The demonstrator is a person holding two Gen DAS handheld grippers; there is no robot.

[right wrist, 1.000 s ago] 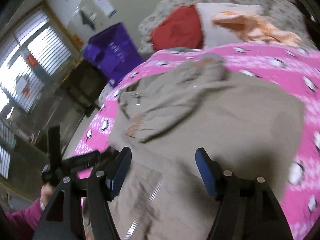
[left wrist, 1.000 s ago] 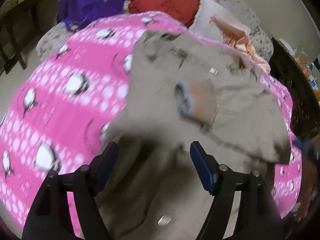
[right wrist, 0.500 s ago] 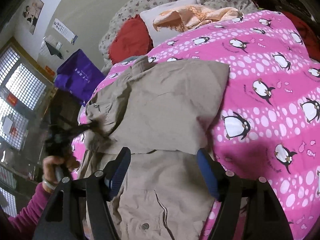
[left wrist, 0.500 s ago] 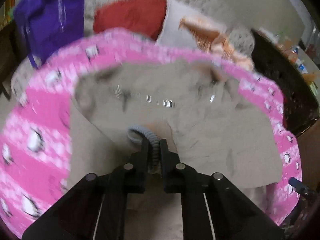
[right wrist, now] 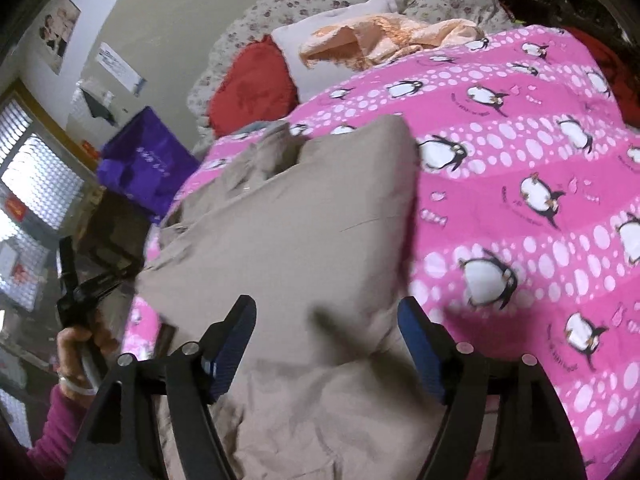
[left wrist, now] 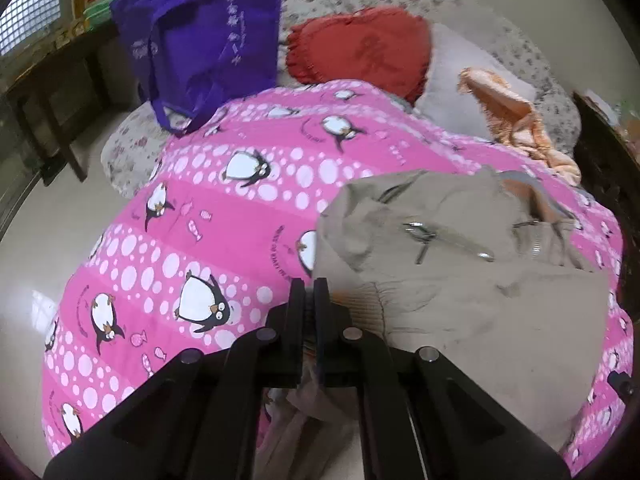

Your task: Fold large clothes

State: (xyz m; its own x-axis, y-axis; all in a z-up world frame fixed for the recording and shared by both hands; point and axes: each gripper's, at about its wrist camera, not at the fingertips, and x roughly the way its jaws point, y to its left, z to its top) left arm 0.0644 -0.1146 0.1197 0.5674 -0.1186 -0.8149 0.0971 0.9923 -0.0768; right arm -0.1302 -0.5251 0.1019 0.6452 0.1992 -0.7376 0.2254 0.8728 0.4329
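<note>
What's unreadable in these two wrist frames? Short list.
- Left tongs, left wrist view: shut; the closed fingers hide the pinched part of the beige zip jacket.
- Jacket's near hem, both views: cut off by the bottom edge and tong arms.
- Right tongs, right wrist view: opening above the jacket; cloth there is motion-blurred.
- Purple tote bag, left wrist view: print too blurred to read.

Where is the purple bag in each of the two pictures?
Left wrist view: the purple bag stands at the top left, at the far edge of the pink quilt.
Right wrist view: the purple bag sits at mid left, under the window.
Shared landmark: the red cushion, just right of the bag in both.
</note>
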